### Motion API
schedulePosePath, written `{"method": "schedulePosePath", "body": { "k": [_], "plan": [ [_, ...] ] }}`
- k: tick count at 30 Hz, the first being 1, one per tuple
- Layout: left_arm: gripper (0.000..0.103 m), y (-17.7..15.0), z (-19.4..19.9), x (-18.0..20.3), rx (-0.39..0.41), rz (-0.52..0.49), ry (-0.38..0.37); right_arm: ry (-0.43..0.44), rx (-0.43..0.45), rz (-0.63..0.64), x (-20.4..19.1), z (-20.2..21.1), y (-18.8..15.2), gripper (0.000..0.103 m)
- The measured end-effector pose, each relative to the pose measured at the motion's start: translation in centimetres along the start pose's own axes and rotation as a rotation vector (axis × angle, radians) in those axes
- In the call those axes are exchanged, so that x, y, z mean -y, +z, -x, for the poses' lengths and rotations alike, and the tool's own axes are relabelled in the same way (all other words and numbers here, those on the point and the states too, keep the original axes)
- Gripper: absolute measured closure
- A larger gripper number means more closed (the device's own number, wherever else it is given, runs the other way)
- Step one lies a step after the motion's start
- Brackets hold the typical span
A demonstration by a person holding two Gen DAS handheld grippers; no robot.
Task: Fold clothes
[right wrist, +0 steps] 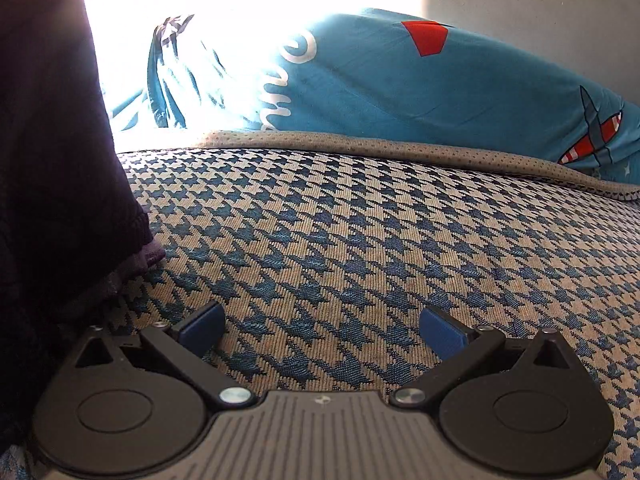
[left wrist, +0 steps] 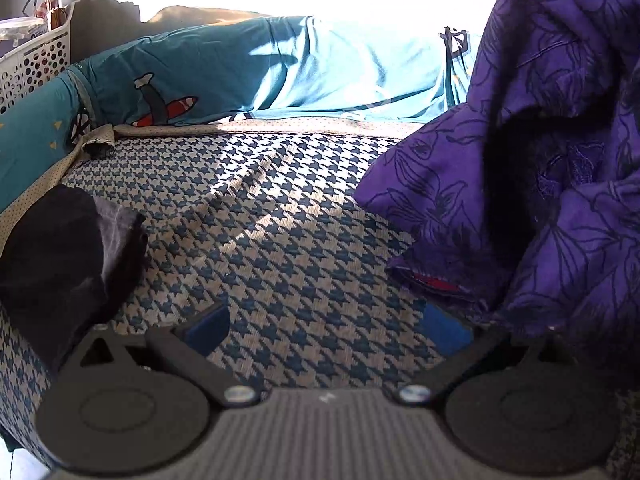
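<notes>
Presently, one white perforated basket (left wrist: 34, 62) stands at the far left beside the bed; its contents are too dim to name, though a lidded clear tub (left wrist: 20, 30) sits at its top. Garments, two: a purple floral-print piece (left wrist: 520, 184) heaped at the right of the left wrist view, and a dark folded piece (left wrist: 60, 252) at the left. Surface: houndstooth mattress (left wrist: 280, 220), blue on beige, edged by teal bedding (right wrist: 400, 92) printed with aeroplanes. Bright window light beyond; plain wall at the right. Left claw (left wrist: 328, 326): spread wide, holding nothing. Right claw (right wrist: 322, 330): spread wide, holding nothing, low over the mattress.
</notes>
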State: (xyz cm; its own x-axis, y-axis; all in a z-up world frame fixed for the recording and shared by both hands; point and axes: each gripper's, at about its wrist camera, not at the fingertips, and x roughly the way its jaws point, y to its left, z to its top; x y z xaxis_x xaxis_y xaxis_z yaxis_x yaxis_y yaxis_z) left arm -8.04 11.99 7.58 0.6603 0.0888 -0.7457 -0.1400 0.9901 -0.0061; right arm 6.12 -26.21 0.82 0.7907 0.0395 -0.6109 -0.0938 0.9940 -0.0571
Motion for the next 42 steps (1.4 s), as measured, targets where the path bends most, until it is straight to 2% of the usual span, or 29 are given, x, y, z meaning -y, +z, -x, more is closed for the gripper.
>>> {"method": "schedulePosePath", "body": {
  "k": [10,23,25,31,42],
  "plan": [
    [0.0,-0.4,0.1,1.1,-0.008,-0.027,-0.032,0.0,0.0,0.0,0.0,0.0,0.0,0.0],
    [0.0,-0.8,0.4,1.3,-0.04,-0.042,-0.022,0.0,0.0,0.0,-0.1,0.1,0.0,0.0],
    [0.0,-1.0,0.5,1.0,-0.053,-0.026,-0.028,0.0,0.0,0.0,-0.1,0.1,0.0,0.0],
    [0.0,-2.4,-0.5,0.1,-0.124,-0.008,0.038,0.0,0.0,0.0,-0.1,0.1,0.0,0.0],
    [0.0,-4.3,-1.4,1.4,-0.167,-0.063,0.034,0.0,0.0,0.0,-0.1,0.1,0.0,0.0]
  ]
}}
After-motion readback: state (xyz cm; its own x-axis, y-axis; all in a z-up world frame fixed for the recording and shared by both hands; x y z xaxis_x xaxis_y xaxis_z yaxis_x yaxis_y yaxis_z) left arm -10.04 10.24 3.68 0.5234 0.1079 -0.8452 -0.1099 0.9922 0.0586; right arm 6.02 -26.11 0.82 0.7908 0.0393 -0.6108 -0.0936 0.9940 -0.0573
